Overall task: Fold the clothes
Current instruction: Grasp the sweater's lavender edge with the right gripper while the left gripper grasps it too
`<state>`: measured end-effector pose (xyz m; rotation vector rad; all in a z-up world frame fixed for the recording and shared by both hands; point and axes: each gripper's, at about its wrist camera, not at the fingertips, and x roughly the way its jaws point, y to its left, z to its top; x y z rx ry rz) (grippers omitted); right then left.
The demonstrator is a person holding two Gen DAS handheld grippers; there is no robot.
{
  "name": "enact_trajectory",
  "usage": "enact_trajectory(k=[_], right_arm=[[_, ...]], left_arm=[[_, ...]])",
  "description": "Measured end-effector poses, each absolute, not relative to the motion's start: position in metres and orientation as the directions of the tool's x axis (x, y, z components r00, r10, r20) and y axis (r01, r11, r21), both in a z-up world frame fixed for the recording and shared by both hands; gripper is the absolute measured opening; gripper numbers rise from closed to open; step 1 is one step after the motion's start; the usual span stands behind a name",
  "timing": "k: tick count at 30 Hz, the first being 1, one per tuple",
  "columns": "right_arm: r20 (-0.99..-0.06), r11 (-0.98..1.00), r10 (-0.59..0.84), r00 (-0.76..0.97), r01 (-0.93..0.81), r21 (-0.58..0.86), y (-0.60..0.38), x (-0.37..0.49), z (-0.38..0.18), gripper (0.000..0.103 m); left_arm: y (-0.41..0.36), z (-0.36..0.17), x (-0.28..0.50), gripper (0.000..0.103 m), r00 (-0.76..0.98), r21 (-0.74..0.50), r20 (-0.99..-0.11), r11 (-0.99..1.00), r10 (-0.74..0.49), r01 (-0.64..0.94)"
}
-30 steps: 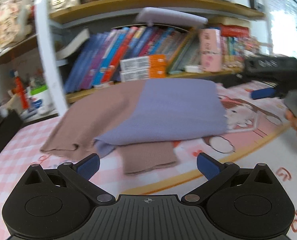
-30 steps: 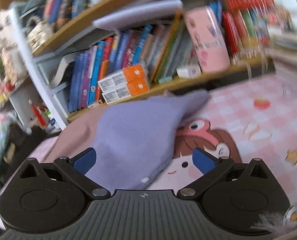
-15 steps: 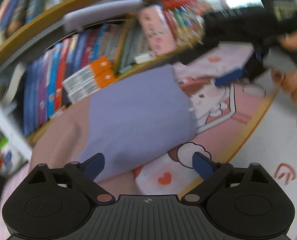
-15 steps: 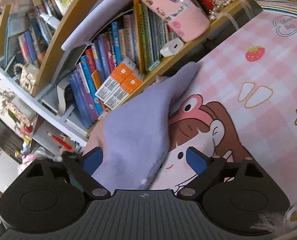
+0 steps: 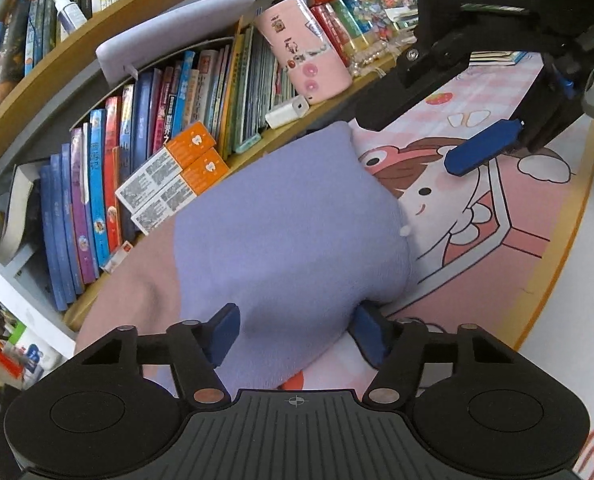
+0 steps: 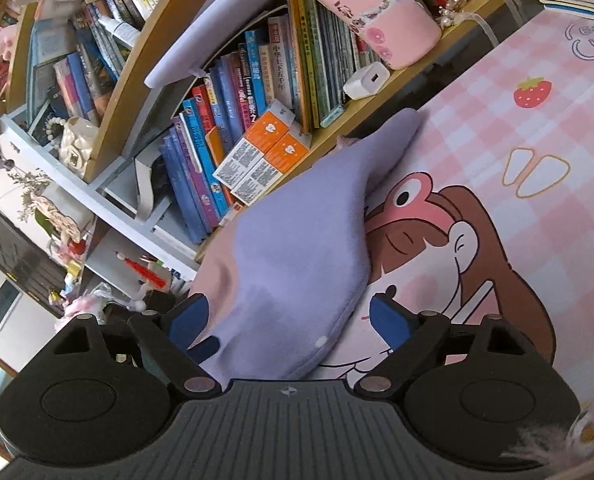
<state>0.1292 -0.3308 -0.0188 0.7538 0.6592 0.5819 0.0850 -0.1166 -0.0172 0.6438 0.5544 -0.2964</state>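
Note:
A folded garment point(image 5: 289, 236), lilac on top with dusty pink at its left, lies on the cartoon mat point(image 5: 497, 248) in front of the bookshelf. My left gripper point(image 5: 297, 334) has its jaws drawn in against the near edge of the fold, and lilac cloth fills the gap between the pads. My right gripper point(image 5: 481, 148) hovers over the mat to the right of the garment, clear of the cloth. In the right wrist view the garment point(image 6: 297, 240) runs away to the left, and my right gripper point(image 6: 289, 322) stands open with its fingers wide apart.
A low bookshelf point(image 5: 157, 152) packed with books runs just behind the garment, with orange-and-white boxes point(image 5: 173, 176), a white charger point(image 5: 287, 112) and a pink case point(image 5: 305, 64) on its ledge. Pink checked cloth point(image 6: 537, 128) covers the table to the right.
My left gripper has moved in onto the near edge of the fold and its jaws have narrowed onto the cloth. My right gripper has tilted and drawn slightly closer, jaws still wide.

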Motion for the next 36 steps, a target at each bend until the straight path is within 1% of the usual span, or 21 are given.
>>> enact_trajectory(k=[1, 2, 3, 4, 5, 7, 9, 11, 13, 18, 20, 22, 25, 28, 32, 33, 34, 36], right_arm=[[-0.321, 0.591, 0.685, 0.654, -0.241, 0.77, -0.331, 0.129, -0.018, 0.089], [-0.319, 0.586, 0.688, 0.652, -0.24, 0.774, -0.332, 0.129, -0.018, 0.089], [-0.317, 0.582, 0.691, 0.65, -0.24, 0.777, -0.333, 0.129, -0.018, 0.089], [-0.314, 0.577, 0.694, 0.648, -0.24, 0.781, -0.334, 0.13, -0.017, 0.089], [-0.31, 0.57, 0.699, 0.644, -0.24, 0.786, -0.335, 0.13, -0.017, 0.089], [-0.304, 0.554, 0.707, 0.639, -0.233, 0.799, -0.337, 0.131, -0.019, 0.089], [-0.298, 0.539, 0.712, 0.636, -0.222, 0.813, -0.34, 0.131, -0.021, 0.089], [-0.288, 0.517, 0.72, 0.632, -0.211, 0.829, -0.343, 0.134, -0.023, 0.089], [-0.283, 0.503, 0.727, 0.625, -0.205, 0.839, -0.343, 0.135, -0.026, 0.089], [-0.292, 0.5, 0.721, 0.629, -0.18, 0.847, -0.346, 0.137, -0.031, 0.088], [-0.306, 0.523, 0.685, 0.661, -0.153, 0.838, -0.351, 0.137, -0.031, 0.07], [-0.32, 0.532, 0.655, 0.684, -0.118, 0.838, -0.36, 0.139, -0.035, 0.033], [-0.323, 0.511, 0.655, 0.684, -0.085, 0.855, -0.369, 0.143, -0.042, 0.017], [-0.312, 0.485, 0.67, 0.674, -0.08, 0.871, -0.37, 0.145, -0.048, 0.012], [-0.266, 0.393, 0.689, 0.674, -0.04, 0.919, -0.375, 0.143, -0.058, 0.013], [-0.273, 0.381, 0.695, 0.665, -0.018, 0.925, -0.374, 0.145, -0.06, 0.027], [-0.275, 0.377, 0.693, 0.667, -0.01, 0.926, -0.373, 0.145, -0.061, 0.029], [-0.285, 0.387, 0.685, 0.67, -0.002, 0.922, -0.372, 0.144, -0.06, 0.029]], left_arm=[[-0.116, -0.016, 0.087, 0.052, 0.809, 0.466, -0.58, 0.775, -0.097, 0.427], [-0.116, -0.016, 0.089, 0.042, 0.802, 0.452, -0.589, 0.781, -0.102, 0.431], [-0.116, -0.017, 0.091, 0.037, 0.798, 0.449, -0.594, 0.781, -0.101, 0.433], [-0.116, -0.018, 0.093, 0.025, 0.795, 0.45, -0.599, 0.78, -0.097, 0.435], [-0.116, -0.018, 0.094, 0.017, 0.793, 0.446, -0.601, 0.781, -0.1, 0.437], [-0.106, -0.006, 0.088, 0.01, 0.797, 0.342, -0.58, 0.837, -0.17, 0.427], [-0.089, 0.017, 0.074, 0.009, 0.786, 0.138, -0.536, 0.886, -0.309, 0.442], [-0.084, 0.033, 0.054, 0.007, 0.776, 0.054, -0.493, 0.876, -0.394, 0.479], [-0.084, 0.038, 0.036, 0.007, 0.766, 0.036, -0.48, 0.863, -0.428, 0.504], [-0.085, 0.037, -0.002, 0.007, 0.734, 0.018, -0.48, 0.832, -0.48, 0.555], [-0.085, 0.036, -0.018, 0.007, 0.721, 0.011, -0.48, 0.818, -0.5, 0.575], [-0.083, 0.035, -0.031, 0.007, 0.715, -0.003, -0.477, 0.814, -0.511, 0.58], [-0.076, 0.03, -0.036, 0.007, 0.709, -0.053, -0.479, 0.824, -0.517, 0.565], [-0.074, 0.027, -0.038, 0.007, 0.695, -0.091, -0.478, 0.817, -0.537, 0.569], [-0.075, 0.031, -0.047, 0.006, 0.676, -0.114, -0.46, 0.794, -0.575, 0.598], [-0.074, 0.034, -0.052, 0.006, 0.674, -0.108, -0.454, 0.787, -0.583, 0.608], [-0.072, 0.036, -0.055, 0.006, 0.671, -0.111, -0.449, 0.782, -0.59, 0.614], [-0.067, 0.036, -0.063, 0.006, 0.67, -0.119, -0.44, 0.778, -0.598, 0.616]])
